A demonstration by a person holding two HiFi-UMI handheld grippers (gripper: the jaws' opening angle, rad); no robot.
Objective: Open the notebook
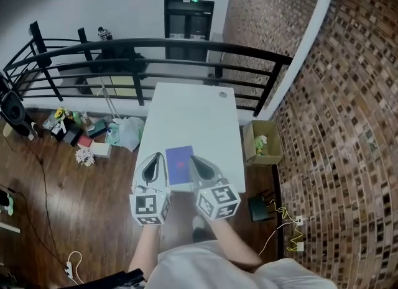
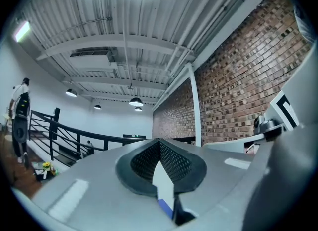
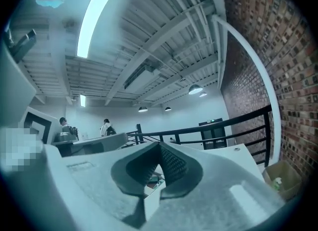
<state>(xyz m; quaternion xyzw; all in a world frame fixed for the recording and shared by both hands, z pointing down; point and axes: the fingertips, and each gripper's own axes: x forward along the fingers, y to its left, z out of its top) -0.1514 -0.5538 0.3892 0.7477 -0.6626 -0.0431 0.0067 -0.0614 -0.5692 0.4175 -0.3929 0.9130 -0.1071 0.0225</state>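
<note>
Since the notebook lies closed and flat at the near end of the white table, long axis running away from us, the head view sets it between our tools: the left gripper just beside its left edge, the right gripper just beside its right, neither clearly nearer. In the left gripper view the jaws meet at their tips on nothing, and a blue sliver of cover shows in the gap below. In the right gripper view those jaws are likewise together and empty, and we see no notebook.
</note>
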